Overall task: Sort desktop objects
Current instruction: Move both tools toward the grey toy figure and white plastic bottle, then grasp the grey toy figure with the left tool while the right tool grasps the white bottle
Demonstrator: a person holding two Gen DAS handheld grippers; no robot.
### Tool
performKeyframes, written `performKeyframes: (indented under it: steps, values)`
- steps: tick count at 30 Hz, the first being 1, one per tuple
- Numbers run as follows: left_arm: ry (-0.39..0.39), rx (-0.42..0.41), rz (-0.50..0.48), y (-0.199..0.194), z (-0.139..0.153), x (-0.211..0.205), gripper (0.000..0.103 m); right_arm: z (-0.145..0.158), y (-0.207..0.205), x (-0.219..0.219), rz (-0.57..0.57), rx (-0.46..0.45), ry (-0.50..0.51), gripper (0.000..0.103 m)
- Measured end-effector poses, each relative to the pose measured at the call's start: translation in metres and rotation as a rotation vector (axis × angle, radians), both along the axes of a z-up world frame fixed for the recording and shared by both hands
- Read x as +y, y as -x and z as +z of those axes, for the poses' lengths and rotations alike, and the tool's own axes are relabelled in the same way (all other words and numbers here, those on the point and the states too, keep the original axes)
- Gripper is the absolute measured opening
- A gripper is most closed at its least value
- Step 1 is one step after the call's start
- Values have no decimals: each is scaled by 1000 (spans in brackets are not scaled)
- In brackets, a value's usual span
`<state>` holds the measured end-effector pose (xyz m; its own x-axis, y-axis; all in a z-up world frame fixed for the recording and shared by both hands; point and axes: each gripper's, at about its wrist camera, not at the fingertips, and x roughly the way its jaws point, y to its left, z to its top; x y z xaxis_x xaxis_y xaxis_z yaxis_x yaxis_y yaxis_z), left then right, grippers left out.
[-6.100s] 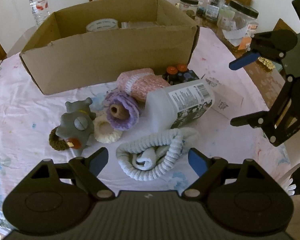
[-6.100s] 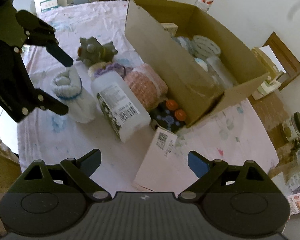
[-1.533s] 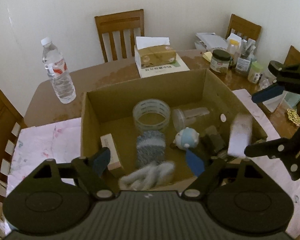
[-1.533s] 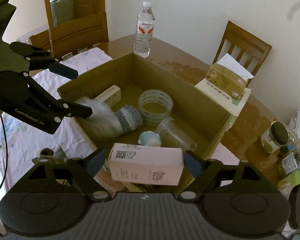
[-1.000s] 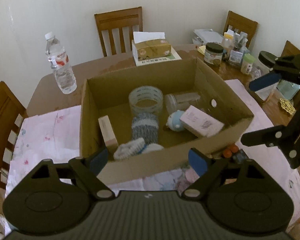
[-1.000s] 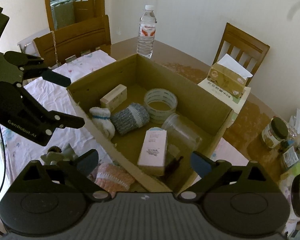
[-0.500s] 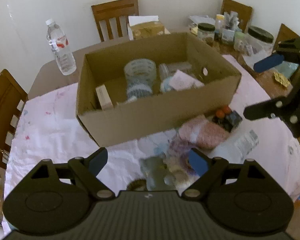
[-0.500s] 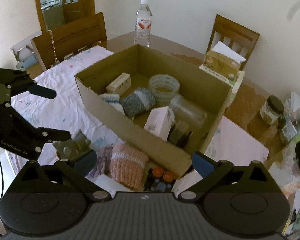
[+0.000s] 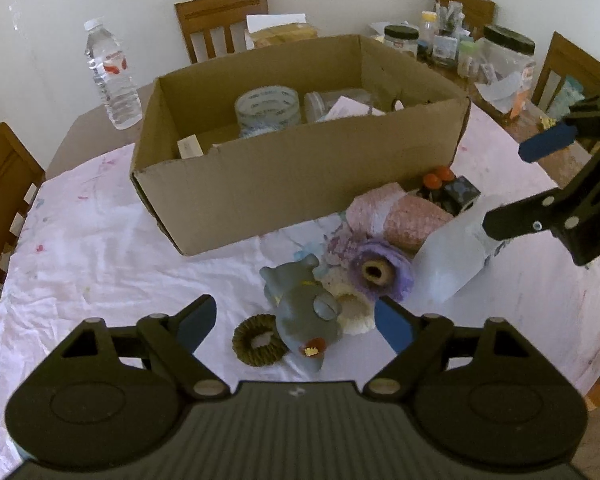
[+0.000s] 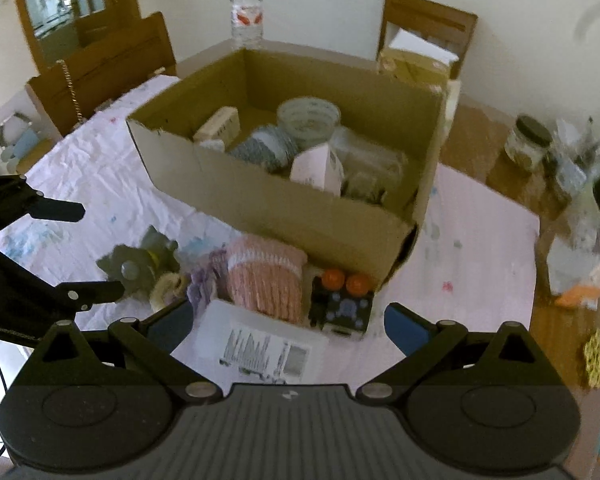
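Note:
In front of the cardboard box (image 9: 300,184) lies a pile on the cloth. My left gripper (image 9: 296,320) hovers over the grey toy (image 9: 304,312), jaws closing, pads clear of it. A brown ring (image 9: 256,344), a cream ring (image 9: 354,312) and a purple knit (image 9: 380,276) lie around the toy. My right gripper (image 10: 288,328) stands open above the white bottle (image 10: 260,344), near the pink knit roll (image 10: 264,276) and a black block with orange knobs (image 10: 342,300). The box (image 10: 284,208) holds a tape roll, a sock and a white carton.
A water bottle (image 9: 112,76) stands behind the box on the left. Jars (image 9: 508,60) crowd the table's far right corner. Wooden chairs ring the table, and a tissue box (image 10: 412,64) sits behind the box.
Both grippers let go of a sock and a white carton over the box, then drew back and sank toward the pile in front of it. The box now looks farther off.

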<state>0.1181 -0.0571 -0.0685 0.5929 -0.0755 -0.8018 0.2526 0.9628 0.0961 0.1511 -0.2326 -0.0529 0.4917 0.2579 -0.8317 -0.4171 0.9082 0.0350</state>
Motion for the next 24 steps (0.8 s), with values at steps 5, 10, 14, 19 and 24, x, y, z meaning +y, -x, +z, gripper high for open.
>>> performKeyframes:
  steps: [5, 10, 14, 19, 24]
  values:
    - [2, 15, -17, -3, -9, -1, 78, -10, 3, -1, -51, 36, -26, 103]
    - [19, 32, -30, -8, -21, -2, 68, -15, 6, -2, -96, 51, -42, 103]
    - [29, 35, -24, -13, -28, -1, 63, -17, 6, 0, -115, 47, -38, 103]
    - [51, 59, -29, -19, -36, 1, 55, -22, 6, 3, -133, 57, -40, 103]
    - [75, 69, -38, -23, -40, 4, 49, -29, 4, 13, -141, 65, -27, 103]
